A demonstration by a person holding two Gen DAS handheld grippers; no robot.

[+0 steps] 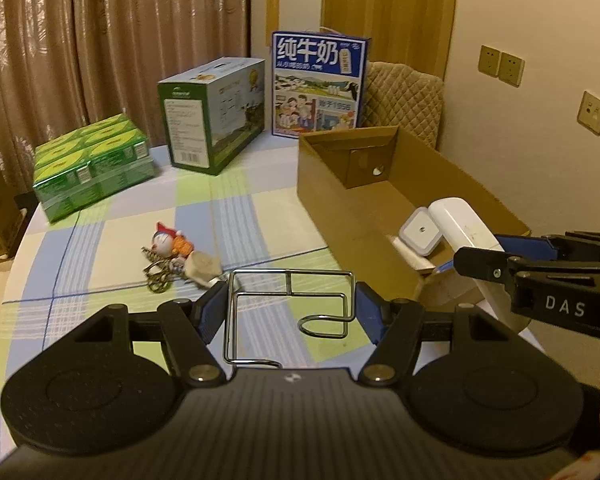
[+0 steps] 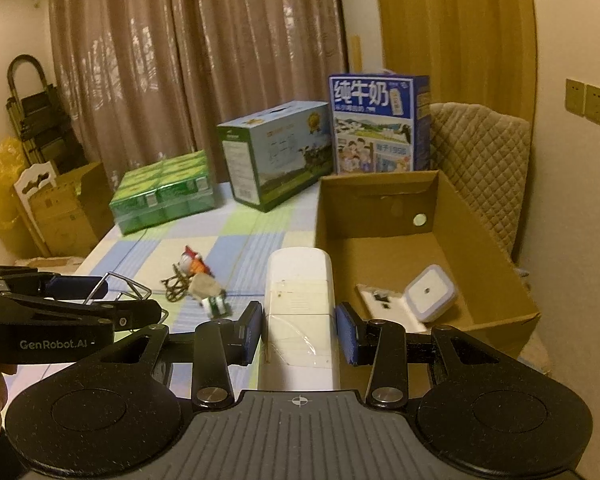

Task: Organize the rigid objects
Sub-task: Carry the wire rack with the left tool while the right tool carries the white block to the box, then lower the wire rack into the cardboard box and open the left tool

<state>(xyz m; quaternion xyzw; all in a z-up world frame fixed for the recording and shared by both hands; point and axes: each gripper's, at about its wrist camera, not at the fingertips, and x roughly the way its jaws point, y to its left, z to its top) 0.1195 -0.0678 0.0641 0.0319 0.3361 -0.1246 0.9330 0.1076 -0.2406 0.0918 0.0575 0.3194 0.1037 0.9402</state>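
Checkered cloth covers the worktop [image 1: 236, 216], milk cartons lined up at the far side. Right gripper [image 2: 300, 332] is clamped on a white remote [image 2: 300, 300], long axis pointing away toward the far wall, its tip at the near left corner of the cardboard box [image 2: 496, 320]. Left gripper [image 1: 290, 310], held level, is clamped on a wire rack [image 1: 288, 300] just above the cloth.

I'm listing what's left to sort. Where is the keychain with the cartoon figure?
The keychain lies on the checked tablecloth, left of the cardboard box and just beyond the wire rack in the left gripper.
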